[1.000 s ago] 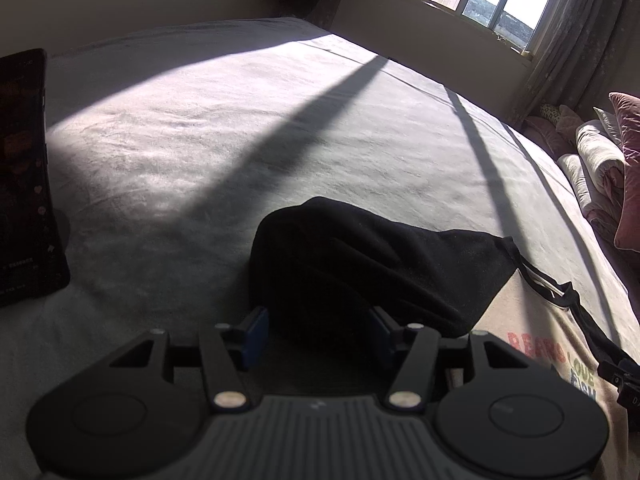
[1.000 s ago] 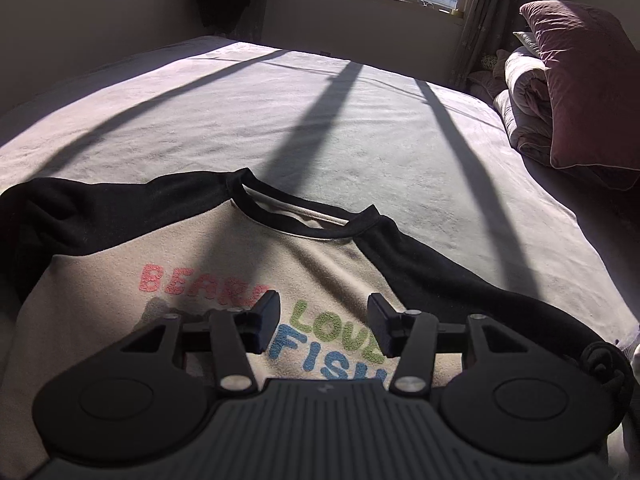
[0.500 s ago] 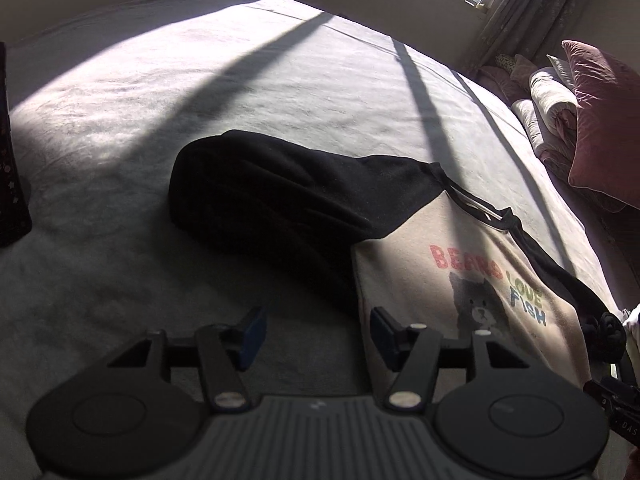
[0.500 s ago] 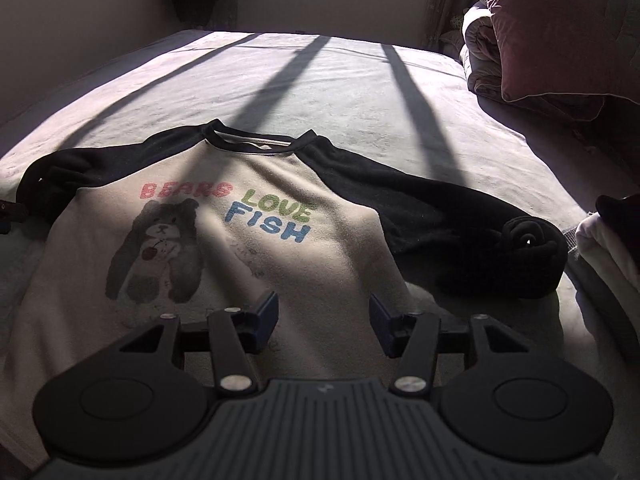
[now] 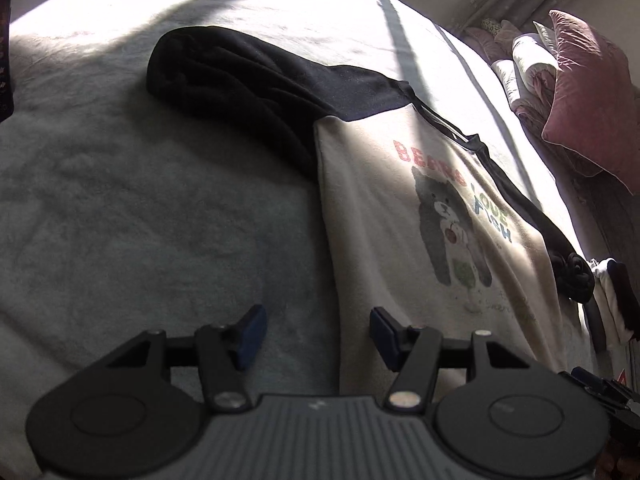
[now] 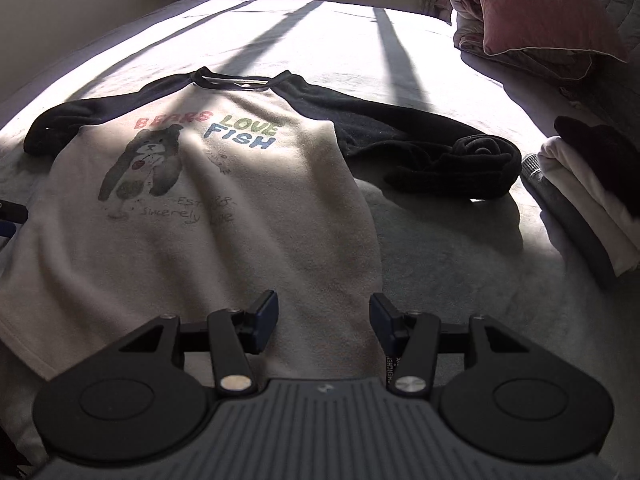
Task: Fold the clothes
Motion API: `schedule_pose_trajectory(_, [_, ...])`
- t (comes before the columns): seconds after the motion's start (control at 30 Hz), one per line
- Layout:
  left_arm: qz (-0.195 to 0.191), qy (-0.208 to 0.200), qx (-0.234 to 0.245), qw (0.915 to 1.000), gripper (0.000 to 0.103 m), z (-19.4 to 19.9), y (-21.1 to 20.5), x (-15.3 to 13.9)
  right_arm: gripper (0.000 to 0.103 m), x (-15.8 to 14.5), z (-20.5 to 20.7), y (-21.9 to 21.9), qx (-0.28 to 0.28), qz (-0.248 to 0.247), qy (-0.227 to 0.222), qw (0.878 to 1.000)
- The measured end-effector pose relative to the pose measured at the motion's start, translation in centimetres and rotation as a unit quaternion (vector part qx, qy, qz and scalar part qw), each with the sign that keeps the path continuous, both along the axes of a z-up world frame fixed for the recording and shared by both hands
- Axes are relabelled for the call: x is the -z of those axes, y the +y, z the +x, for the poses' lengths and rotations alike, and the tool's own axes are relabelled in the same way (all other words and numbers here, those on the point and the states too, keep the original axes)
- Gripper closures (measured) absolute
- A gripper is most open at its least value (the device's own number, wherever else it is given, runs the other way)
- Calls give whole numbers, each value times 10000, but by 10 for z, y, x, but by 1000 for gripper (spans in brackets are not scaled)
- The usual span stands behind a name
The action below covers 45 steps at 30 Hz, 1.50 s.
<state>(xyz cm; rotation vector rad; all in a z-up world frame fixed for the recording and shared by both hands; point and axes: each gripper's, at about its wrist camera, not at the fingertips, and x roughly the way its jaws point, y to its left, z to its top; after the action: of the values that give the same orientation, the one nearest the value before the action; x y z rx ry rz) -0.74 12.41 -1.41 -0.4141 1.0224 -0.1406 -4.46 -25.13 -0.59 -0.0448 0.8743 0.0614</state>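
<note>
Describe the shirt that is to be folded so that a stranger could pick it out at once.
On the grey bed, in front of the window-side pillows, one shirt lies spread flat, face up. Unlike the folded stack of clothes at its right, it is cream with black sleeves and shows a bear under the words BEARS LOVE FISH.

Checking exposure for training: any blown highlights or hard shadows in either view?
Left wrist: the grey bedspread clips white at the top, and a shadow bar crosses the cream bear-print shirt. Right wrist: far bedspread is blown out, striped by window-frame shadows; foreground dim.
</note>
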Motion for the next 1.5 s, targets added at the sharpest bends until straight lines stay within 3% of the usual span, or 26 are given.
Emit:
schedule_pose_trajectory(0.17, [-112, 67, 204, 9997, 44, -21, -3, -1, 49, 5, -17, -9, 89, 77, 150, 9998])
schedule_pose_trajectory(0.3, [-457, 167, 209, 9986, 44, -40, 0, -1, 48, 0, -31, -16, 221, 209, -12, 9995])
schedule_pose_trajectory(0.43, [-1016, 175, -61, 9947, 44, -62, 12, 2, 42, 4, -51, -21, 118, 374, -354, 9986])
schedule_pose_trajectory(0.5, [-1289, 136, -283, 9912, 44, -77, 19, 7, 42, 8, -54, -19, 106, 225, -301, 9992])
schedule_pose_trajectory(0.63, [-1539, -130, -605, 9861, 44, -105, 22, 13, 42, 11, -64, -21, -36, 134, -353, 9993])
schedule_pose_trajectory(0.8, [-1152, -675, -572, 9894, 44, -133, 4, 15, 42, 12, -84, -34, -160, 269, -457, 9985])
schedule_pose_trajectory(0.93, [-289, -1223, -303, 9916, 44, -148, -20, 15, 42, 15, -93, -45, -157, 261, -458, 9985])
schedule_pose_trajectory(1.13, [1107, -1822, 201, 9768, 44, -159, -51, 20, 42, 18, -102, -54, -146, 245, -462, 9985])
schedule_pose_trajectory(1.27, [1287, -2072, 65, 9698, 44, -165, -55, 26, 42, 21, -106, -52, -220, 111, -466, 9986])
schedule_pose_trajectory(1.5, [906, -2258, -471, 9688, 45, -173, -51, 29, 42, 22, -104, -50, -34, 184, -630, 9978])
